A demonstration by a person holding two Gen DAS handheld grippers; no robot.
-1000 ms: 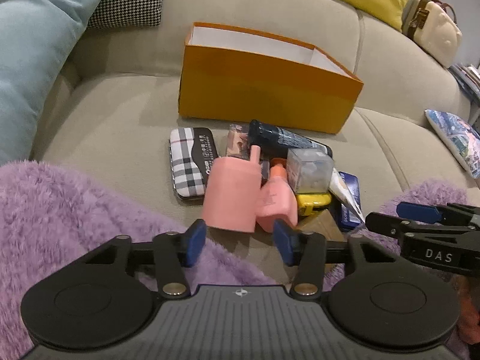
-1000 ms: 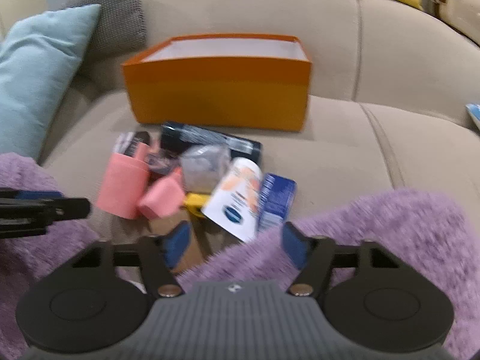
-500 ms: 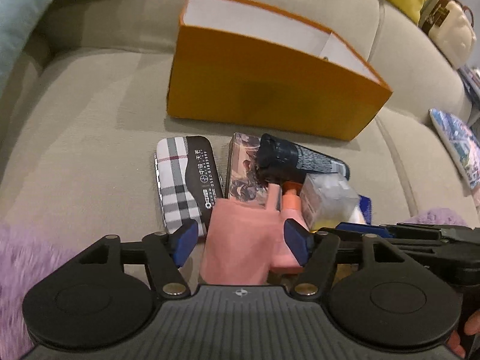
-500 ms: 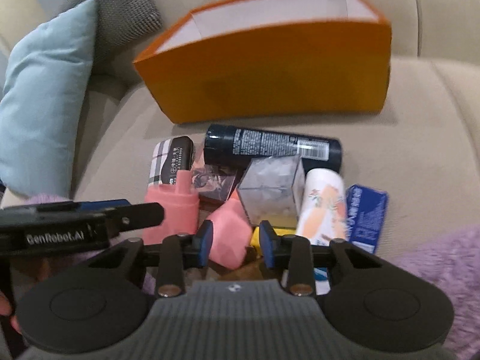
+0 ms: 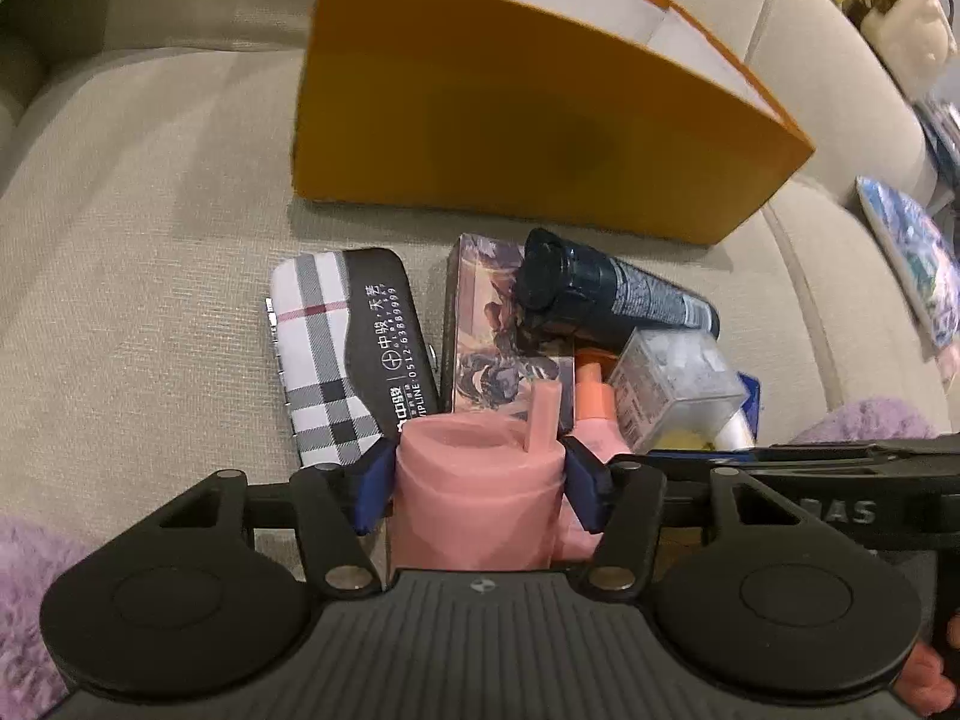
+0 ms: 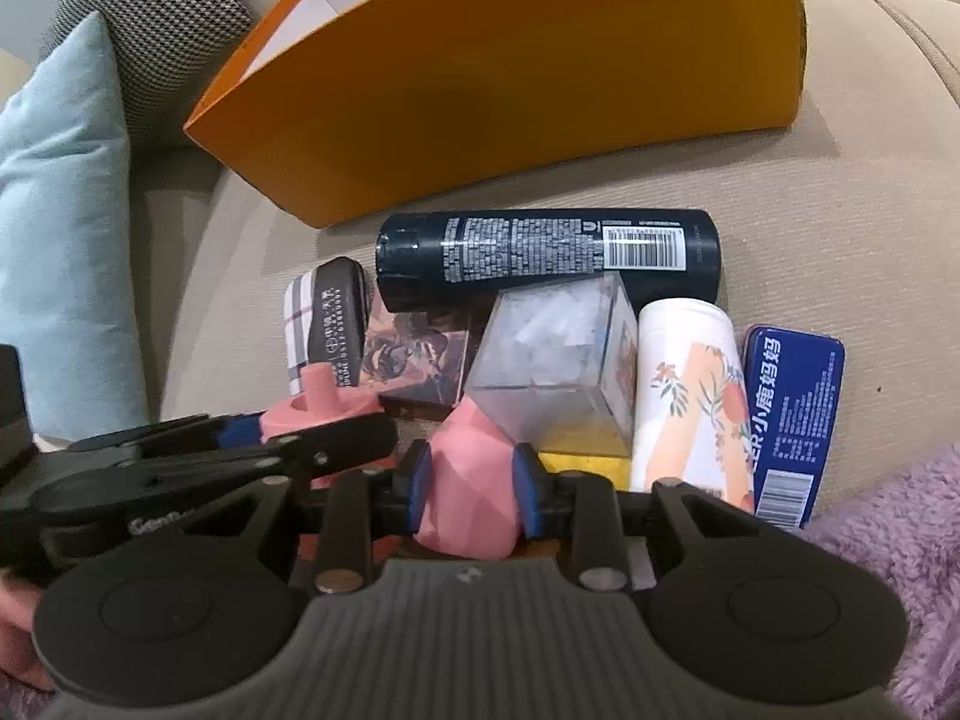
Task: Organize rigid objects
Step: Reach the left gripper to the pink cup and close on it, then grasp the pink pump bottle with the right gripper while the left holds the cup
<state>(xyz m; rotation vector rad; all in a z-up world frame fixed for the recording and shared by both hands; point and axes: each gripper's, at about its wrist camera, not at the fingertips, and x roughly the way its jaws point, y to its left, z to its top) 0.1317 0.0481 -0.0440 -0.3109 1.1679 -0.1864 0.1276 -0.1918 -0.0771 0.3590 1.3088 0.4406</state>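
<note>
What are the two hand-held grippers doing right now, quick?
Left hand-held gripper: jaws closing around the pink cup, pads at its sides.
Right hand-held gripper: jaws closing on the pink faceted bottle.

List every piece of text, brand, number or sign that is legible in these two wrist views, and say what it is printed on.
"0512-63889999", "HOTLINE" partly hidden, Chinese characters: plaid case.
"小鹿妈妈", letters "ER", barcode; fine print unreadable: blue tin.
Barcode; white print too small: dark can.
"AS", start hidden: right hand-held gripper.
"Gen", rest hidden: left hand-held gripper.
No text: orange box.
</note>
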